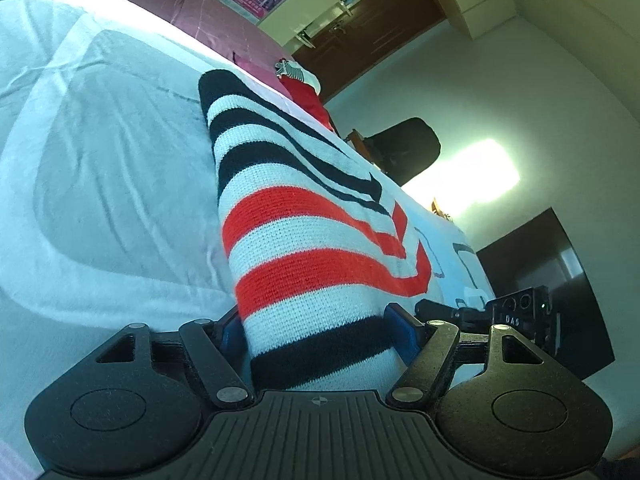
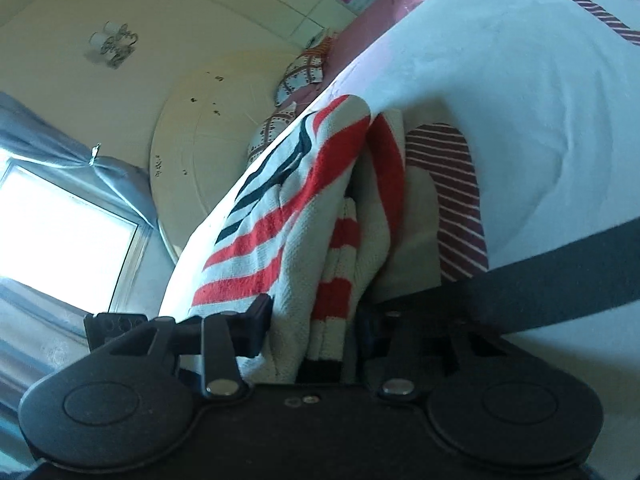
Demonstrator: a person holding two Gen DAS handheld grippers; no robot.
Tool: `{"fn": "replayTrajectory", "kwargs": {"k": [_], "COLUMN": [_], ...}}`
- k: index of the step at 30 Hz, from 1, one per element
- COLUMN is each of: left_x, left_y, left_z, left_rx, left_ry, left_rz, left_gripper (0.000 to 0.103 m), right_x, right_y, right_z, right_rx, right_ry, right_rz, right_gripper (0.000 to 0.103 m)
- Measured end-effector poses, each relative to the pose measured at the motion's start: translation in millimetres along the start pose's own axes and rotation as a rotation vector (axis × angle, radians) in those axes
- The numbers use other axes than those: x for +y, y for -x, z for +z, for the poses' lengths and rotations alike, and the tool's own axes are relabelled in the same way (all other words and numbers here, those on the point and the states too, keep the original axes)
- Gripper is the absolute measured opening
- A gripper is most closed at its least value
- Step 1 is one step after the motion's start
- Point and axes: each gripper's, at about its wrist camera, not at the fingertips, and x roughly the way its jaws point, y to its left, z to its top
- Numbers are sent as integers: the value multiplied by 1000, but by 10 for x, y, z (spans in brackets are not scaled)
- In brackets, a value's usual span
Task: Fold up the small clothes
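A knitted sweater (image 1: 304, 224) with white, red and navy stripes lies folded on the white bed sheet (image 1: 100, 152). My left gripper (image 1: 316, 328) is shut on its near end, and the knit fills the gap between the blue pads (image 1: 230, 334). In the right wrist view the same sweater (image 2: 280, 216) shows its stacked folded layers edge-on. My right gripper (image 2: 312, 328) is shut on those layers; its right finger is lost in shadow. The other gripper's body shows at the right (image 1: 516, 314) and at the left (image 2: 112, 326).
A red garment (image 1: 308, 100) lies at the bed's far edge, against the maroon headboard (image 1: 208, 12). A dark chair (image 1: 404, 148) and a dark cabinet (image 1: 548, 280) stand beyond the bed. Patterned pillows (image 2: 300, 72), a maroon striped patch (image 2: 452, 184) and a dark strap (image 2: 560, 276) show on the right.
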Motion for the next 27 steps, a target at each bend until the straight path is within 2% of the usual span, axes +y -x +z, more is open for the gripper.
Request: {"fn": "replayTrajectory", "kwargs": {"k": [3, 6, 12, 16, 19, 27], "left_x": [-68, -251, -414, -474, -532, -678], "left_y": [-34, -112, -125, -71, 0, 393], "left_z": [-9, -28, -50, -83, -99, -68], "left_rx": [-11, -19, -41, -81, -92, -108], "left_ry": [-20, -100, -146, -167, -192, -234], "left_rz": [26, 109, 194, 197, 188, 128], "left_gripper": [71, 70, 60, 55, 54, 53], "right_x": [22, 64, 168, 292, 462, 1016], "right_y": [10, 6, -3, 17, 89, 188], "right_z": [-12, -23, -92, -82, -108, -279], "right_rx": [0, -14, -38, -39, -66, -92], "right_ry": [40, 69, 115, 150, 177, 249], "right_rz": [1, -13, -62, -103, -96, -179], "right_gripper": [42, 39, 37, 35, 33, 33]}}
